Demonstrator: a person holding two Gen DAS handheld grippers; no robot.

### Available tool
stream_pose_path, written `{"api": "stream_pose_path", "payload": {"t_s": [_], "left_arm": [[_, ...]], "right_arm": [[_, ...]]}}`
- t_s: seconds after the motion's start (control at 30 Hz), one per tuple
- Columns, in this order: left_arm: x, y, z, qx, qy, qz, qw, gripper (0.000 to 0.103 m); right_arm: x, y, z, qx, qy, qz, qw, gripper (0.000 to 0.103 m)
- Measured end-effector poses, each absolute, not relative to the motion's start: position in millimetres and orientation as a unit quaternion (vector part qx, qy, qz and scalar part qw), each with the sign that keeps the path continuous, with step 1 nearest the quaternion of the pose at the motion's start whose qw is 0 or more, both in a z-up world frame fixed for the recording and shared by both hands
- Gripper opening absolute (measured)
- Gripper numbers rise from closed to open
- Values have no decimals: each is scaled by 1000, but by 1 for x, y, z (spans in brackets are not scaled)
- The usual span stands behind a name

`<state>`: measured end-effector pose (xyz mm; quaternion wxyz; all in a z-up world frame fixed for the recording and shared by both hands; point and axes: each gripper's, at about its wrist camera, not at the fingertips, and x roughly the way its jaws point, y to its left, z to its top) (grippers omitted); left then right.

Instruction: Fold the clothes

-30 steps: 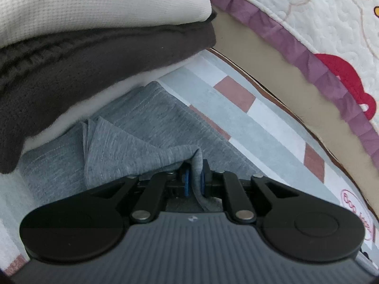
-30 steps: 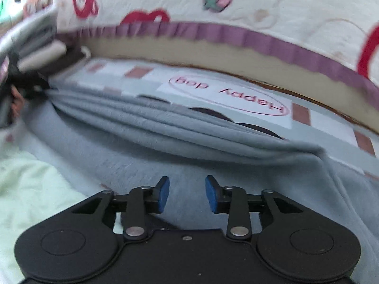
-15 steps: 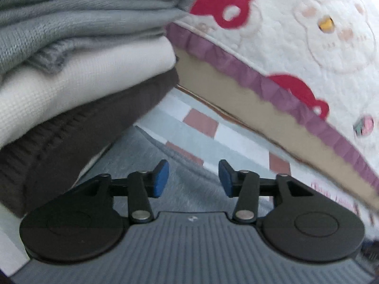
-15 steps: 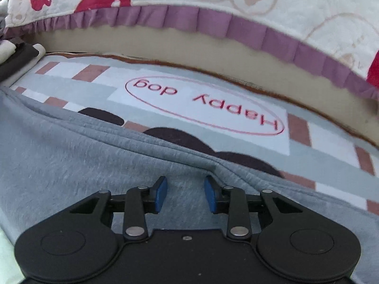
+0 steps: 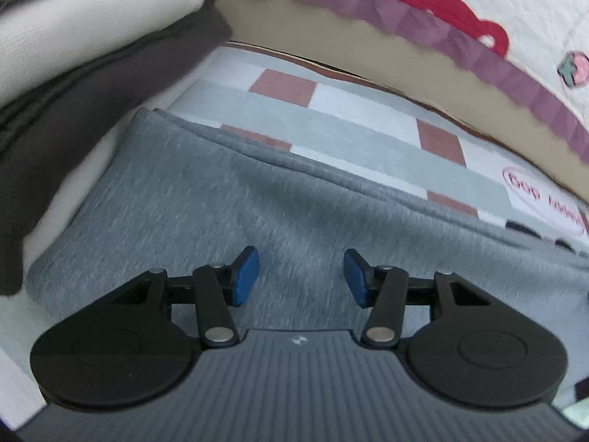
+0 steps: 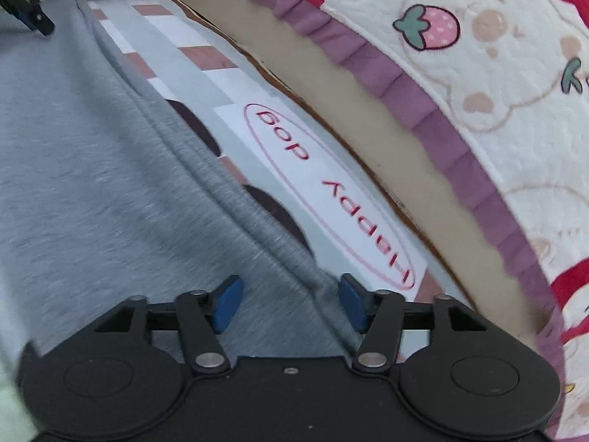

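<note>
The right gripper (image 6: 291, 304) hangs over the gray cloth (image 6: 92, 191), its blue jaws opening with nothing pinched; the cloth's folded edge runs between them; the mat (image 6: 331, 191) beside it says "Happy dog"; a quilt (image 6: 497, 73) has a strawberry (image 6: 429, 27).

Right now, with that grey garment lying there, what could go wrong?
The grey garment lies close against the stack of folded clothes; a careless move there might topple it. The right tongs are opening over the garment's folded edge and gripping nothing, so those layers may slip apart.
</note>
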<state>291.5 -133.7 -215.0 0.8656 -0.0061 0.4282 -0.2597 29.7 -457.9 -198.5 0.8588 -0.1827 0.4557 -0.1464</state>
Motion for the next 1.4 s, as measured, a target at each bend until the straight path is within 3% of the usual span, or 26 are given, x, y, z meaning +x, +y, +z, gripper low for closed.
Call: {"api": "stream_pose_path", "payload": {"t_s": [0.07, 0.1, 0.13, 0.2, 0.27, 0.43, 0.53, 0.63, 0.73, 0.9, 1.07, 1.17, 1.4], "left_arm": [[291, -132, -216, -3, 419, -248, 874, 45], [291, -131, -216, -1, 416, -243, 876, 40], [291, -130, -216, 3, 413, -238, 879, 39], [292, -128, -216, 3, 410, -232, 882, 39], [294, -125, -215, -12, 413, -229, 882, 39], [297, -121, -213, -26, 406, -219, 887, 40], [302, -115, -212, -61, 400, -212, 890, 47], [307, -111, -212, -69, 397, -201, 893, 47], [309, -110, -210, -43, 396, -179, 900, 47], [306, -101, -189, -88, 403, -217, 885, 51], [270, -130, -193, -38, 430, -299, 851, 54], [251, -140, -204, 6, 434, -303, 848, 54], [248, -129, -202, 20, 433, -289, 854, 56]], "right_arm": [[36, -465, -200, -154, 457, -134, 866, 68], [39, -468, -200, -139, 457, -126, 869, 21], [40, -472, -196, -86, 462, -79, 879, 8], [37, -460, -189, -110, 453, -45, 883, 4], [35, -460, -184, -116, 439, -50, 890, 3], [36, -508, -181, 7, 413, -143, 900, 2], [53, -494, -193, -25, 441, -206, 873, 23], [58, -485, -180, 23, 412, -248, 877, 29], [61, -454, -158, 62, 362, -196, 909, 32], [82, -338, -176, -63, 404, -31, 912, 33], [120, -333, -204, 2, 431, -15, 902, 37], [143, -365, -207, 67, 420, -46, 904, 33], [164, -395, -212, 114, 407, -76, 903, 7]]}}
